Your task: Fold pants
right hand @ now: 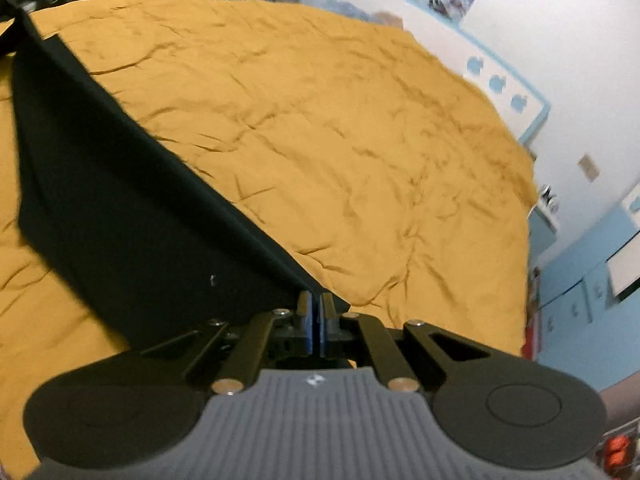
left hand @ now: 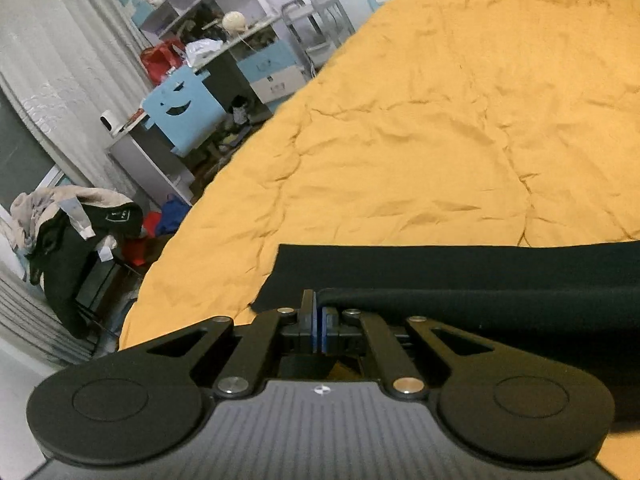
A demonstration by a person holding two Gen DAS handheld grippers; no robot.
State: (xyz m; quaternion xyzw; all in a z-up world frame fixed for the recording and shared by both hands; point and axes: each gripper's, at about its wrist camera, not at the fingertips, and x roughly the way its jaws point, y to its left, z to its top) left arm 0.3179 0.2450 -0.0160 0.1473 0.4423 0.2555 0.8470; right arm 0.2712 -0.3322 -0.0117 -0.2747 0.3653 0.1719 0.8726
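The black pants [left hand: 460,276] hang as a smooth, matte band stretched above the bed's rumpled mustard-yellow quilt [left hand: 420,140], its cotton creased in long branching wrinkles. The left tool [left hand: 319,312] is clenched on one edge of the dark fabric, blue pads pressed together around it. The right tool [right hand: 316,304] is likewise clamped on a corner of the pants [right hand: 132,216], which run off taut toward the upper left. The cloth's far end is cut off, and the right view is blurred.
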